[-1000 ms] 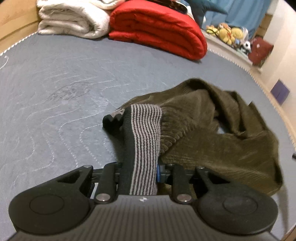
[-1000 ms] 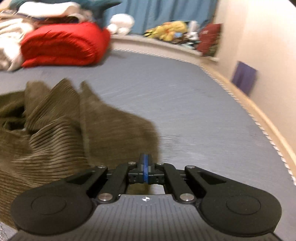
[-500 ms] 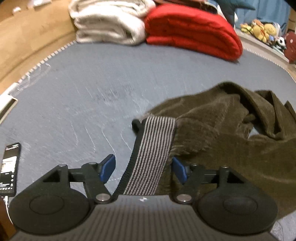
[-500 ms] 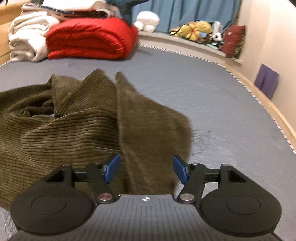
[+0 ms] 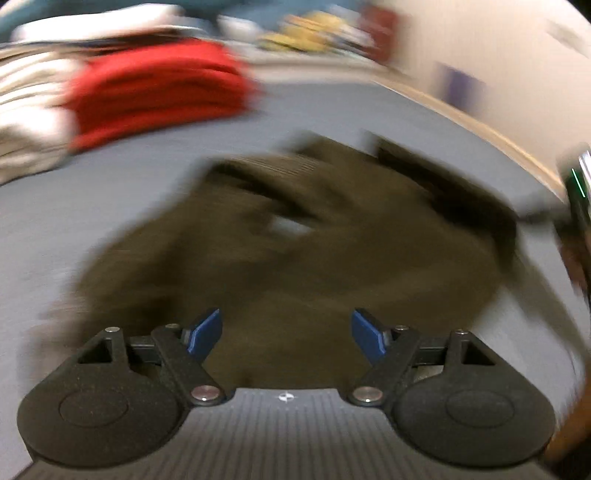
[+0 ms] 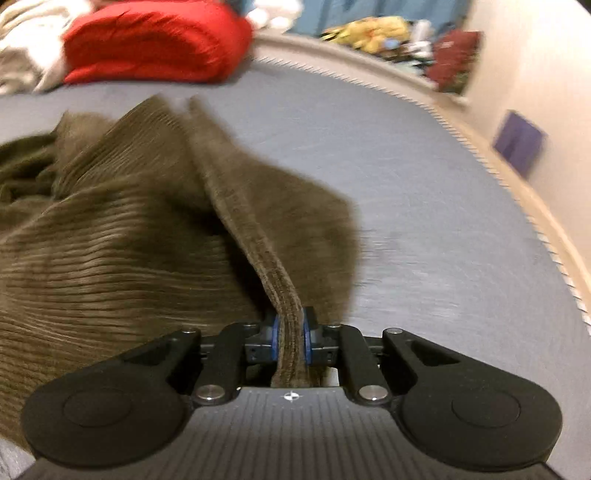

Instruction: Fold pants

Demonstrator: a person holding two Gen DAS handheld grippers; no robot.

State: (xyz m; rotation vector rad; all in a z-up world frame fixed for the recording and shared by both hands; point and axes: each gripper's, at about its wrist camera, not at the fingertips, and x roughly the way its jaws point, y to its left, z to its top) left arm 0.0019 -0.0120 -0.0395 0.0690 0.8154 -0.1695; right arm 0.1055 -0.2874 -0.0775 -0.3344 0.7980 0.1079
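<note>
Corduroy pants [image 5: 295, 258] — olive-brown, rumpled — lie in a heap on the grey mattress [image 5: 110, 206]. Over their near edge the left gripper [image 5: 287, 334] hangs with its jaws wide and opening, blue pads [image 5: 205, 332] touching nothing; that view is badly blurred. Further right, the right gripper [image 6: 290, 339] is closing, its pads pinching a raised fold of the pants' edge. Behind sits a red blanket [image 6: 155, 48].

Both wrist views look steeply down, close, sharing seemingly the same pants [image 6: 122, 236].

Grey mattress [image 6: 424, 192], blue curtain [image 6: 351, 13], cream wall [image 6: 535, 74].
</note>
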